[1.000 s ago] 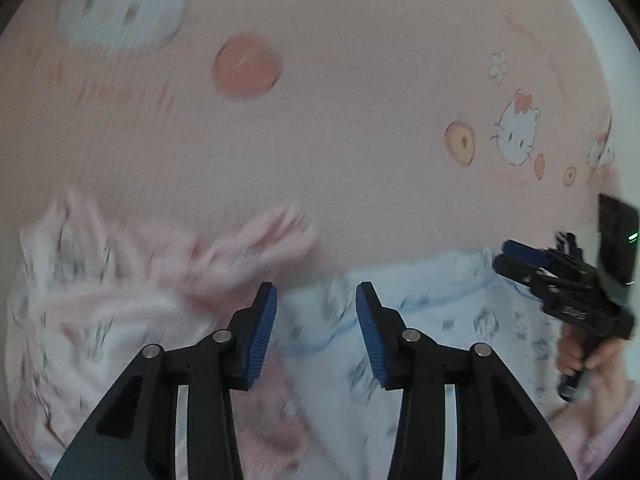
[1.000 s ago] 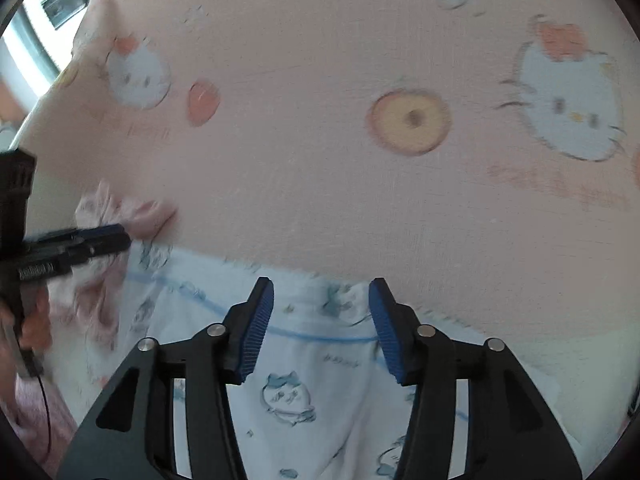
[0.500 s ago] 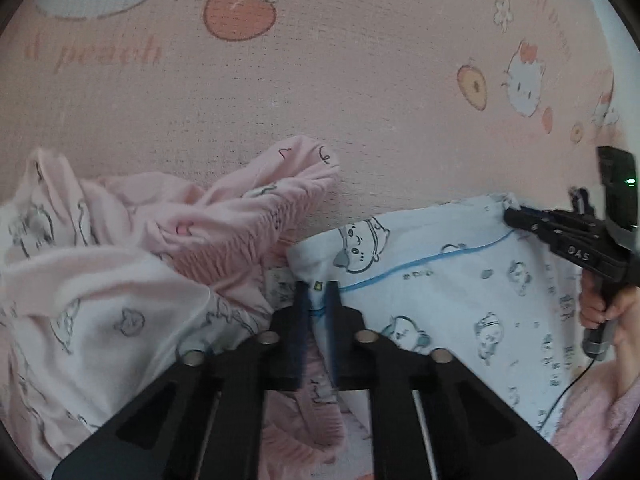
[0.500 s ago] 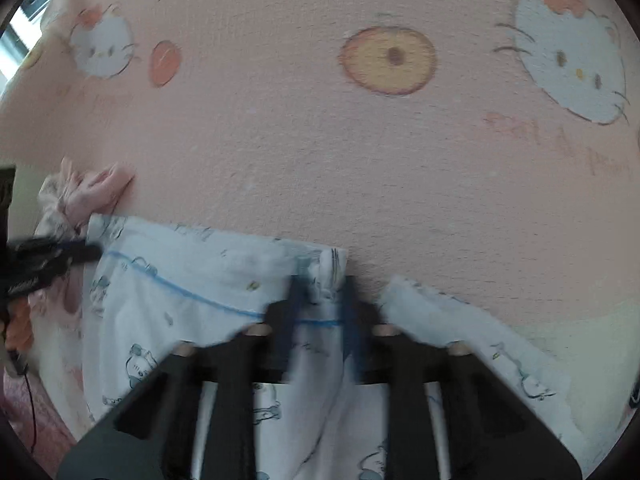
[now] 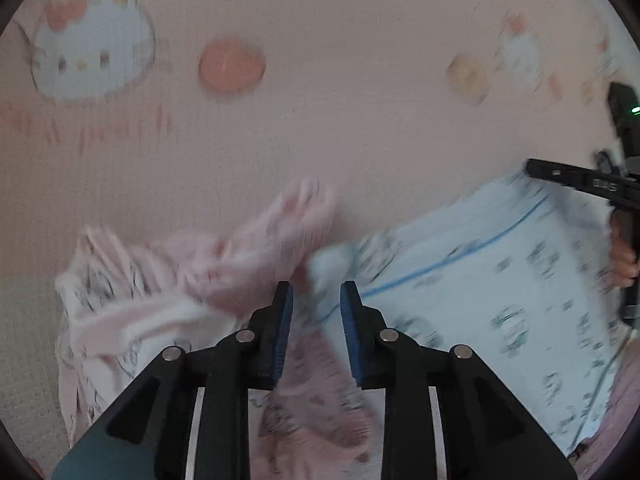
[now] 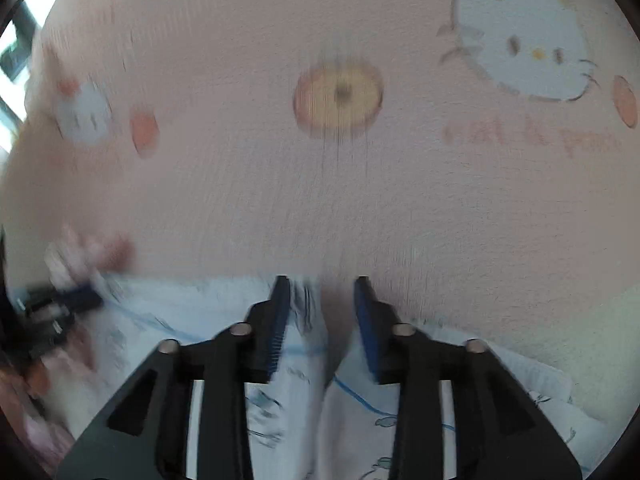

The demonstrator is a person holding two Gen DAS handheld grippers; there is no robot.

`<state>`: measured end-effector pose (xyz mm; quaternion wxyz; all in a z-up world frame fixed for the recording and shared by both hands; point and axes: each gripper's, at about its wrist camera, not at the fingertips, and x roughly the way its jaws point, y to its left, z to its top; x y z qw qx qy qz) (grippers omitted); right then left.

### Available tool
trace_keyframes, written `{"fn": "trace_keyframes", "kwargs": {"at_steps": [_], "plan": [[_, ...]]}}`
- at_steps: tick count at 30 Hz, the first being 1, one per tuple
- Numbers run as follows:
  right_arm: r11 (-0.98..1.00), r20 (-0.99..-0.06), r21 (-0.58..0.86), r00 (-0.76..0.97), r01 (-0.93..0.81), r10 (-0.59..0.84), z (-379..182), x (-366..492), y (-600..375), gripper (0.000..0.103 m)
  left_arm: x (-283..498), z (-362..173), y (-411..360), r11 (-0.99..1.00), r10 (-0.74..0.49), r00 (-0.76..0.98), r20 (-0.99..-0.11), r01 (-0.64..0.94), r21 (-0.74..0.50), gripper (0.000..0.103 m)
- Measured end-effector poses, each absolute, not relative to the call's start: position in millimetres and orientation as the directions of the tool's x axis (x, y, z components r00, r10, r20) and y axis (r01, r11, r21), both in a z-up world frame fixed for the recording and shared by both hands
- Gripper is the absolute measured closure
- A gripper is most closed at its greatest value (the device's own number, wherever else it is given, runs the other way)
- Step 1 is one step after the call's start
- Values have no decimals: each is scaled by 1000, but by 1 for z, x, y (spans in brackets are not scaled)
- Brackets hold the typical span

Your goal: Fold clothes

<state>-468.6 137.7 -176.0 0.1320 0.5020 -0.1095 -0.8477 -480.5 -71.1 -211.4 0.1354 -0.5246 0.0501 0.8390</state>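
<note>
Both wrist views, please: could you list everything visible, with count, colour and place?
Mat: one, pink with cat and peach prints, under everything.
Blue garment: one, pale blue with small prints and a blue line, lying flat, right in the left wrist view.
Pink clothes: a crumpled heap, pale pink, left of the blue garment; number unclear.
Left gripper: black with blue pads, jaws opening over the blue garment's corner.
Right gripper: black with blue pads, jaws opening at the far edge.
Hand: one, holding the right gripper's handle.

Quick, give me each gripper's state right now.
Left gripper: jaws opening, pads clear of the blue-printed garment whose corner lies between them.
Right gripper: jaws opening, the garment's edge in the gap, not pinched.
</note>
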Motion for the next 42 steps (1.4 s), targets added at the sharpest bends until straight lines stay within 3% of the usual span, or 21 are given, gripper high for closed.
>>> {"fn": "trace_keyframes", "kwargs": {"at_steps": [2,5,7,12,14,16,22,30,37,40,42], "plan": [[-939,-812,308,-472,152,-343,-165,-466,133,67,-477,-211,-64,-946,212,-403,-890,-314,-83,77],[-910,-845,300,-363,285,-393,-172,-468,104,70,-477,-231,-59,-941,169,-335,-927,-333,-51,77],[-903,-879,236,-316,360,-356,-188,-473,72,71,-481,-242,-61,-946,141,-322,-936,-322,-32,77],[-902,-907,100,-334,420,-256,-213,-470,42,71,-486,-235,-59,-953,201,-372,-906,-287,-94,77],[-900,-905,51,-361,433,-225,-215,-467,36,76,-488,-240,-51,-948,204,-357,-912,-304,-94,77],[-901,-900,15,-386,433,-201,-214,-465,39,96,-490,-245,-44,-945,198,-348,-916,-316,-84,77],[-956,-884,31,-438,291,-161,-214,-483,69,101,-495,-234,-69,-957,235,-338,-911,-242,-157,77],[-915,-860,203,-383,348,-337,-168,-441,44,94,-454,-230,-107,-948,257,-205,-944,-243,-205,77],[-887,-879,348,-224,303,-422,-189,-282,16,85,-393,-223,-101,-960,237,-164,-957,-190,-205,77],[-888,-896,334,-186,316,-403,-201,-227,3,81,-360,-227,-115,-967,242,-140,-960,-116,-227,77],[-885,-897,267,-238,382,-373,-195,-201,-13,72,-337,-230,-121,-975,209,-128,-970,-98,-197,77]]}}
